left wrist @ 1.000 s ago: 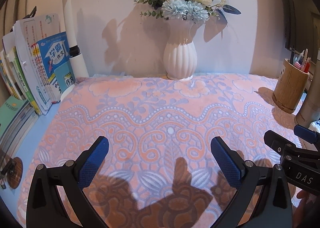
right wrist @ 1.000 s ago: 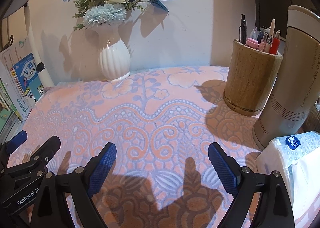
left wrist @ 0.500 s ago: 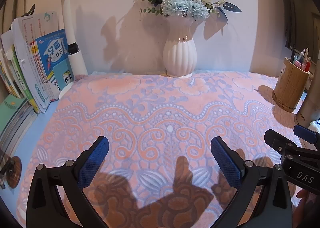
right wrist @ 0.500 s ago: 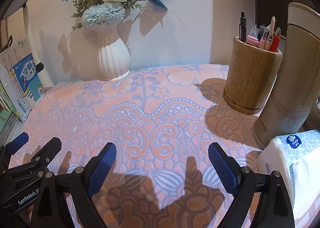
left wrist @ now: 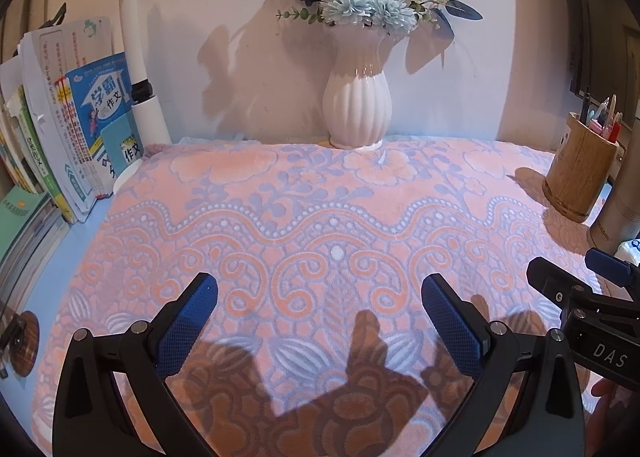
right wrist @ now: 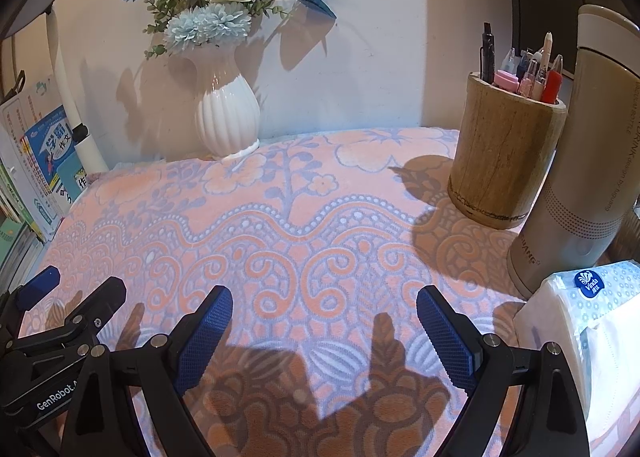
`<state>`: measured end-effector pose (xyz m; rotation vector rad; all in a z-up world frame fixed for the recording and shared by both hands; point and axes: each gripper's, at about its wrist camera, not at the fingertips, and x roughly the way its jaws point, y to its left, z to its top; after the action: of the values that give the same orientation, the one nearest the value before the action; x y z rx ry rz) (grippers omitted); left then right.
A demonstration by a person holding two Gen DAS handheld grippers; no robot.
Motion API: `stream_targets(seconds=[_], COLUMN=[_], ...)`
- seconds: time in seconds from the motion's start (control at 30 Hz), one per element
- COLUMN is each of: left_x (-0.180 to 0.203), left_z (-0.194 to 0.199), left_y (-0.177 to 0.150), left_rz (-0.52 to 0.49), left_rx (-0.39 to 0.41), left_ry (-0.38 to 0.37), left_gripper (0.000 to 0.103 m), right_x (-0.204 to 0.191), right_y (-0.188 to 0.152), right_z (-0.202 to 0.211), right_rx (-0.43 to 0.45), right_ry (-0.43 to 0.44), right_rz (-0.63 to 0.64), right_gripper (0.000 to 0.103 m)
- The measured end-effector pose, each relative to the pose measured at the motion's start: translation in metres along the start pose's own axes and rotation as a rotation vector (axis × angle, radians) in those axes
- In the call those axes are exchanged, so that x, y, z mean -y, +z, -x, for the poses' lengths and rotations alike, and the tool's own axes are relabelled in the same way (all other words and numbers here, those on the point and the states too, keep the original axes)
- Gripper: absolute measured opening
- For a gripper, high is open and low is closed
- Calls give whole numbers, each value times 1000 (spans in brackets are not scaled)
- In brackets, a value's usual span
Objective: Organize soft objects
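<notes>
- Here, at the far left, a row of books [left wrist: 60,125] stands upright along the desk edge, with a white lamp stem [left wrist: 138,57] just beside them.
- The soft thing in play is a pink and lilac patterned blanket [left wrist: 320,193], lying flat and spread over the desk from the books across to the pen holder.
- The left gripper [left wrist: 320,321] hangs low above the near part of the blanket, its blue-padded fingers [left wrist: 186,327] spread wide with nothing between them.
- Behind the blanket's far edge, a white ribbed vase [left wrist: 357,105] of blue and white flowers stands upright against the wall.
- The right gripper [right wrist: 325,331] is just beside the left one, also over the blanket's near part, fingers wide apart and holding nothing.
- Right of that, a wooden pen holder [right wrist: 506,161] stands on the blanket's corner, with a tall beige bottle [right wrist: 588,161] just beside it.
- Nearest on the right lies a pack of tissues [right wrist: 584,321], touching the blanket's edge.
</notes>
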<state>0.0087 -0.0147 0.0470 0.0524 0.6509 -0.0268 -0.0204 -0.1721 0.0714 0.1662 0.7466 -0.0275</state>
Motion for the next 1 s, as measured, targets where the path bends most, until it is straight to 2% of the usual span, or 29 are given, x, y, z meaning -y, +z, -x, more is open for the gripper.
stream_targets(seconds=[1.0], left_x=[0], left_z=[0], left_y=[0], left_rz=[-5], left_rx=[-3], left_ry=[3], left_gripper=[102], right_x=[0], right_y=[-1], right_z=[0], right_rx=[-9], right_ry=[11], right_rz=[13], right_gripper=[93])
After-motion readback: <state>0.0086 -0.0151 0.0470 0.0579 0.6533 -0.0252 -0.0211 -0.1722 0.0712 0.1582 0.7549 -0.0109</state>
